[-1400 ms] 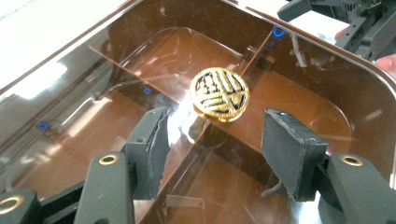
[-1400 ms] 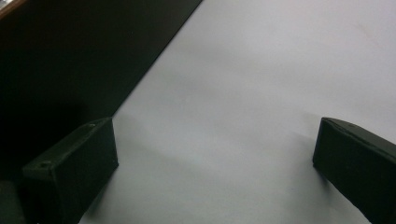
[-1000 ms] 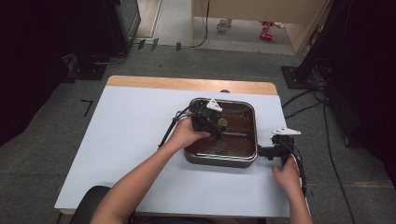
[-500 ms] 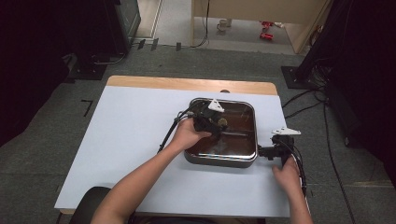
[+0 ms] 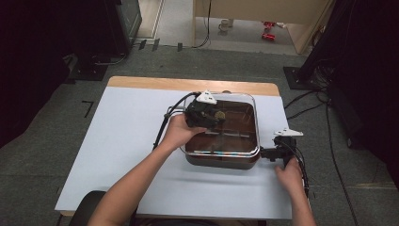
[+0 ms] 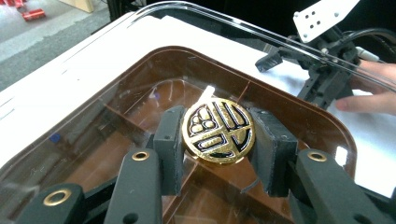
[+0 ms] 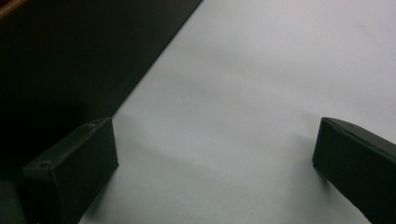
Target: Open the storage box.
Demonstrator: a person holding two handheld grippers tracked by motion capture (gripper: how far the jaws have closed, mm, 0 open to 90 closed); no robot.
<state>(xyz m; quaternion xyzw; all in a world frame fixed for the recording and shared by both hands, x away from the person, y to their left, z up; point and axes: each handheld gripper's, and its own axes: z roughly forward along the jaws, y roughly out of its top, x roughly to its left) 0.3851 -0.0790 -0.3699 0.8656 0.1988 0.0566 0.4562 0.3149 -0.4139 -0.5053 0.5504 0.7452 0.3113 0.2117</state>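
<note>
The left gripper [image 6: 218,154] has its jaws clenched on the round gold knob [image 6: 218,130] of the clear lid [image 5: 235,123], which sits over the brown tray [image 5: 221,160] on the white worktop [image 5: 117,141]. The right gripper [image 5: 272,153], jaws released and empty, rests beside the tray's right edge.

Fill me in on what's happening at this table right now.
A person works at a white table with a gripper in each hand. The left gripper is shut on the round gold knob of a clear lid, holding the lid tilted above a brown divided pan. The right gripper sits at the pan's right side, low over the table; its jaws stand open with nothing between them.
</note>
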